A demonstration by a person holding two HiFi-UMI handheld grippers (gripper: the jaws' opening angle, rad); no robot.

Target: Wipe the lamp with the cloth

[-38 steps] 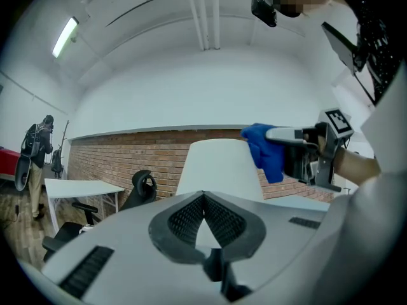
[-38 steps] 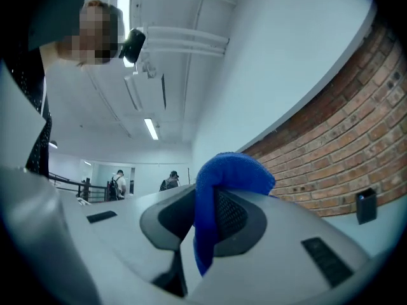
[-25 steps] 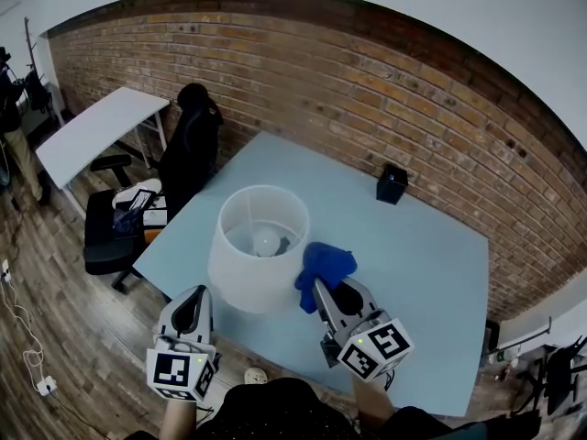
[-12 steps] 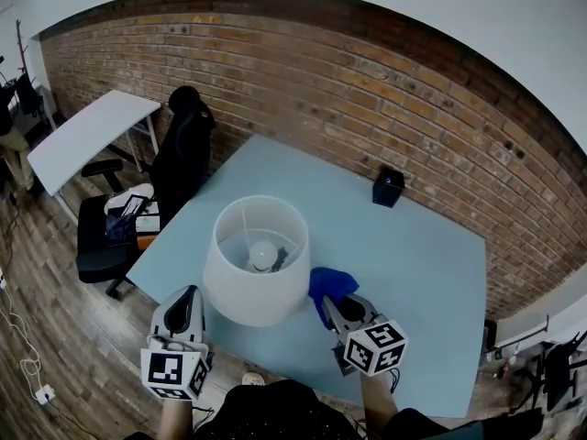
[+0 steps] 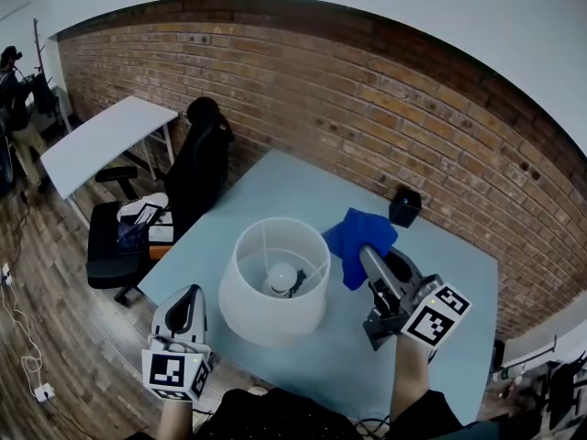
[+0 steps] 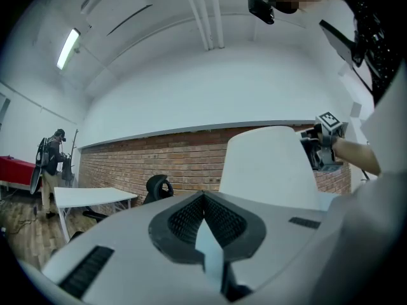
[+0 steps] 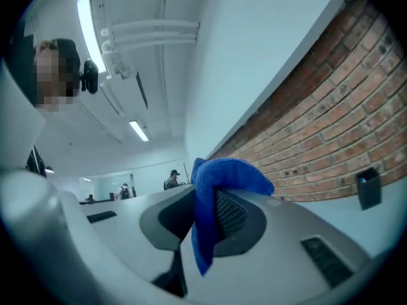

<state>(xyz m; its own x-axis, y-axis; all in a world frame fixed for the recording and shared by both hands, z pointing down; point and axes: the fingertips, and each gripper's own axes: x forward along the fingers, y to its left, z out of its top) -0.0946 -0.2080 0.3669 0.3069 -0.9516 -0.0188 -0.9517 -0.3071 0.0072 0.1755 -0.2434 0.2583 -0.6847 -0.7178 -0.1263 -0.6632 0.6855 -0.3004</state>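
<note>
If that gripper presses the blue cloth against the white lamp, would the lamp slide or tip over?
Probably light and easy to nudge: the lampshade looks thin, with only a bulb inside. The shade hides the base, so tipping is hard to judge. The blue cloth droops from the right gripper, so it should give softly.

Lamp (image 5: 266, 305): white, w/ tapered drum shade, upright on the light-blue table (image 5: 440, 282), near its front-left corner, close to the front edge. Shade's open top faces up; bulb (image 5: 282, 280) and thin wire spokes show inside. In the left gripper view the shade (image 6: 270, 164) is plain white, no marks seen.

Cloth (image 5: 360, 236): blue, soft, bunched. Off the table, pinched between the closed jaws of the right gripper (image 5: 369, 253), held up just right of the shade's rim; contact w/ shade can't be told. In the right gripper view, cloth (image 7: 216, 189) drapes over the jaw tips, one end hanging down.
</note>
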